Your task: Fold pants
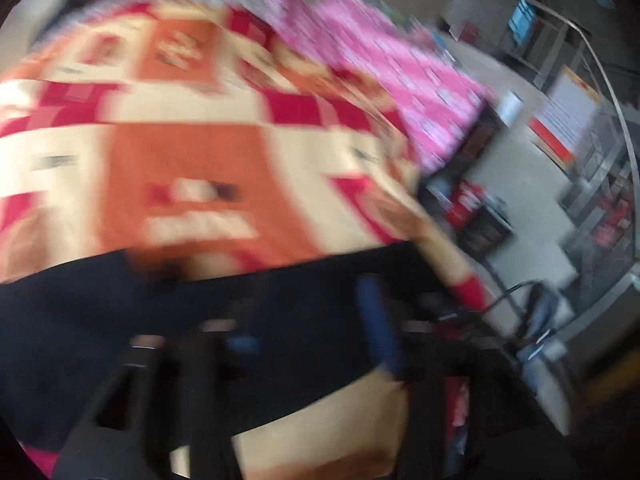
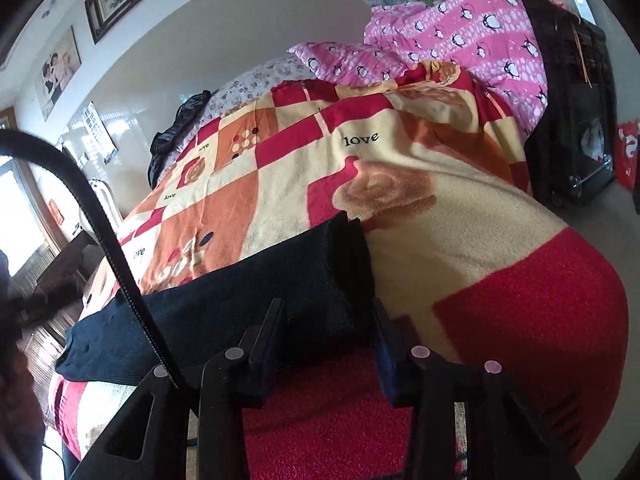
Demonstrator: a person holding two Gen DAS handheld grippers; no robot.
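Note:
Dark navy pants (image 2: 224, 304) lie in a long band across a red, orange and cream blanket (image 2: 400, 184) on a bed. My right gripper (image 2: 328, 320) is open, its two fingers on either side of the pants' end (image 2: 348, 264). In the left wrist view the picture is blurred by motion. The pants (image 1: 200, 320) fill the lower part there, and my left gripper (image 1: 296, 320) is over them with a blue finger pad (image 1: 376, 320) showing. I cannot tell whether it is open or shut.
A pink penguin-print quilt (image 2: 472, 40) is heaped at the far end of the bed, next to a dark cabinet (image 2: 572, 120). A black cable (image 2: 100, 216) hangs at the left. Right of the bed is grey floor (image 1: 520, 168) with boxes and shelving.

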